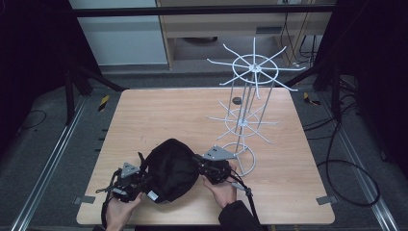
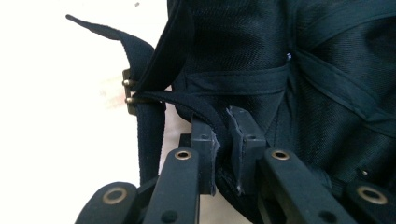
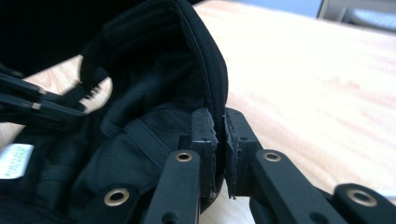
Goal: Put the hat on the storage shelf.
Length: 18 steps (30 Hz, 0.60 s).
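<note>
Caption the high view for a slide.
Both claws, left and right, grip a black cap beside a white wire rack.

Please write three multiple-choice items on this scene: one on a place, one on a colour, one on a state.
1. Where does the white wire rack stand?
A. at the table's right side
B. at its left edge
C. on the floor

2. What colour is the cap?
A. red
B. black
C. white

3. How does the right gripper stand?
A. wide open
B. shut on the cap's rim
C. shut on the rack

Key: 1 A, the high view shows it right of the cap. 2 B, the fabric is black. 3 B, the rim sits pinched between its pads.
</note>
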Motion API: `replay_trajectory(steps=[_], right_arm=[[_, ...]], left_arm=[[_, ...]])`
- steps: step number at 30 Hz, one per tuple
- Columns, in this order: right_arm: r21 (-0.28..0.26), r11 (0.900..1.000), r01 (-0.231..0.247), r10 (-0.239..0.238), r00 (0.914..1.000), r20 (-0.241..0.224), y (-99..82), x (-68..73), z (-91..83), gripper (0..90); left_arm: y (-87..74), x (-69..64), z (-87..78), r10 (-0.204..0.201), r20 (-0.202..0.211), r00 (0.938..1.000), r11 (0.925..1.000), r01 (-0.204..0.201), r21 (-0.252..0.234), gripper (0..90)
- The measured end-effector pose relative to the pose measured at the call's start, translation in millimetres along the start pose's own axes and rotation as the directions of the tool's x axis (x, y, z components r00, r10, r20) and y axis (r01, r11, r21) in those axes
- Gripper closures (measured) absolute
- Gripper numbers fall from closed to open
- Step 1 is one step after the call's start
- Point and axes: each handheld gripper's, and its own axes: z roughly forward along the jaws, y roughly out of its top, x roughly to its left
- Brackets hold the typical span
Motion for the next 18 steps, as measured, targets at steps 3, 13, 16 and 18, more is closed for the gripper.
replay_trajectory(steps=[3,13,16,18], right_arm=[[-0.040,0.9989,0.027,-0.027,0.9996,-0.003,5.9,1.4,-3.9,84.1],[-0.094,0.9844,0.149,-0.153,0.9874,-0.039,11.3,9.7,-11.3,83.8],[-0.082,0.9822,0.169,-0.174,0.9829,-0.060,6.5,10.2,-14.0,83.3],[-0.073,0.9835,0.165,-0.170,0.9829,-0.070,2.7,8.5,-16.0,83.0]], left_arm=[[5.8,2.3,6.7,-0.005,-0.001,1.0000,0.9996,0.005,-0.028,81.3],[25.0,8.9,33.2,-0.024,0.009,0.9997,0.9936,0.025,-0.110,82.6],[25.8,9.2,37.1,-0.018,0.016,0.9997,0.9932,0.020,-0.115,82.6],[24.9,9.8,38.3,-0.012,0.025,0.9996,0.9929,0.015,-0.118,82.3]])
